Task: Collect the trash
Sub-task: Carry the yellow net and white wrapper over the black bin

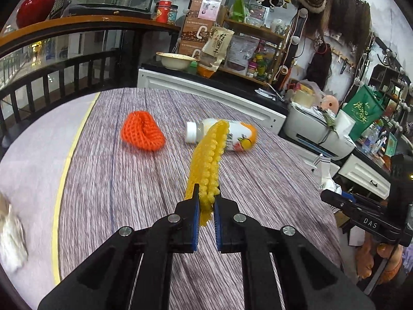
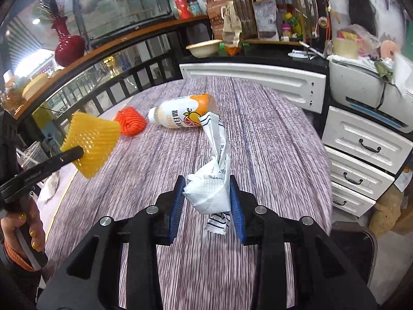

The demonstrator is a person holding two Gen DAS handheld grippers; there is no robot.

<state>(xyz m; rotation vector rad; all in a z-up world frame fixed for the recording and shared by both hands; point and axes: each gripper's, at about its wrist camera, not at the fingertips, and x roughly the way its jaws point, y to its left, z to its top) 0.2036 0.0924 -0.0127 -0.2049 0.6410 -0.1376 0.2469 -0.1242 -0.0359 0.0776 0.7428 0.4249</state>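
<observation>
Clenching a yellow foam net (image 1: 206, 165), the left tool (image 1: 206, 204) lifts it off the bench (image 1: 129, 193); the right tool (image 2: 206, 199) grips a crumpled white wrapper (image 2: 210, 188), likely for binning. An orange net (image 1: 142, 134) and a bottle (image 1: 232, 134) lie uncollected.

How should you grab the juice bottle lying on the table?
Probably around the middle of the juice bottle. It lies on its side on the table, white cap toward the orange foam net, so come down from above with the fingers straddling its round body, away from the net.
</observation>
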